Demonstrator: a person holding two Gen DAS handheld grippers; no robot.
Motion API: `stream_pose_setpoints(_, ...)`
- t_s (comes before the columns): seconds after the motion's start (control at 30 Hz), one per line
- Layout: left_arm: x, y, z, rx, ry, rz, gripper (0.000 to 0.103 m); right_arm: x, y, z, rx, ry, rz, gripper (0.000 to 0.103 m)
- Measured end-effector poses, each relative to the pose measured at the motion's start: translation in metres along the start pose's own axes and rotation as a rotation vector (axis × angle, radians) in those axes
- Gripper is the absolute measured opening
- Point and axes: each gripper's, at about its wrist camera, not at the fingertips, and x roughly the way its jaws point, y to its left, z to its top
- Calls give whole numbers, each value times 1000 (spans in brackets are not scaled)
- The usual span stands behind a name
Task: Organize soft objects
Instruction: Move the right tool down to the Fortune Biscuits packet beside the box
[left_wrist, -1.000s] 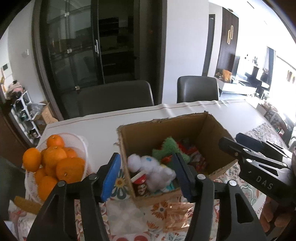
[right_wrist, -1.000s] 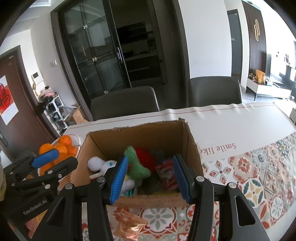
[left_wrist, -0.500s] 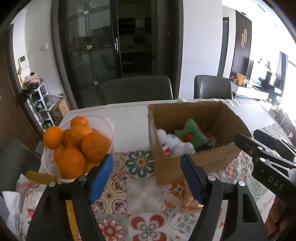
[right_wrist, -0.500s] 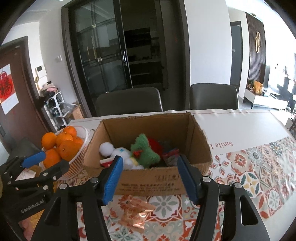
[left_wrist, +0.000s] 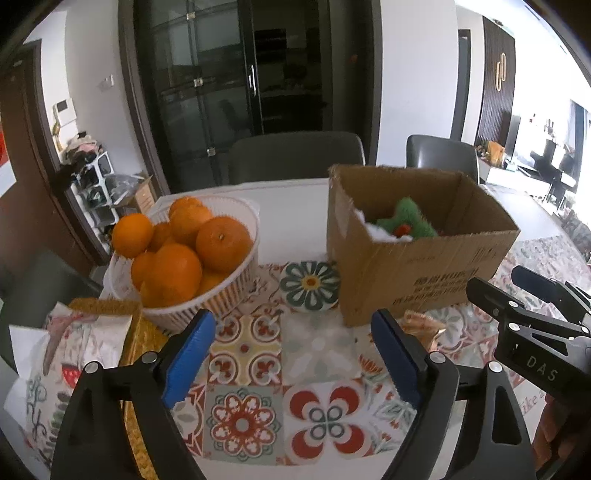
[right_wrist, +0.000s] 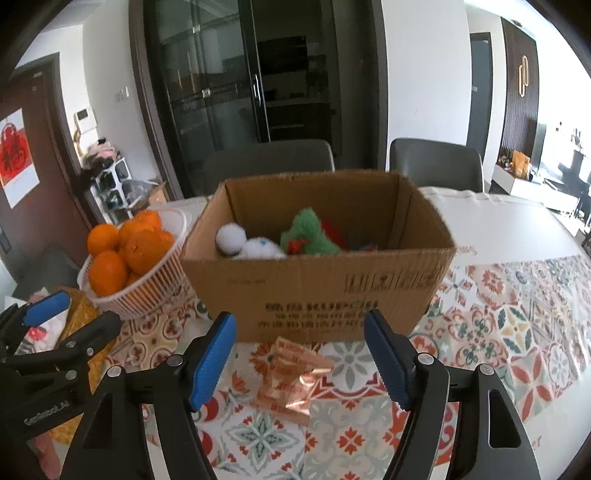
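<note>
An open cardboard box (right_wrist: 317, 291) (left_wrist: 424, 273) stands on the patterned tablecloth. In it lie a white plush toy (right_wrist: 245, 242), a green plush toy (right_wrist: 308, 236) (left_wrist: 406, 221) and something red behind them. My left gripper (left_wrist: 293, 356) is open and empty, low over the cloth, in front of the box and to its left. My right gripper (right_wrist: 299, 356) is open and empty, in front of the box's near wall. Each gripper shows at the edge of the other's view.
A white basket of oranges (left_wrist: 184, 258) (right_wrist: 129, 266) stands left of the box. A crumpled copper foil packet (right_wrist: 295, 376) lies in front of the box. A floral cloth bag (left_wrist: 66, 354) lies at the near left. Two chairs stand behind the table.
Both grippers have pulled back from over the box and dropped lower, so the box now stands farther away. Both stay open and empty.
</note>
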Motion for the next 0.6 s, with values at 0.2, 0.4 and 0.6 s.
stream_pose_setpoints(0.2,9,9,-18,-17,35,11,91,15,5,-15,-11,37,-4,73)
stream_pose_setpoints(0.4,23,13,-36,-25,81,27,92,36,7,-31,-5,89,5,73)
stream_pose_setpoints(0.6,40,13,-47,-19,122,32,92,55,4,-44,10,132,11,73)
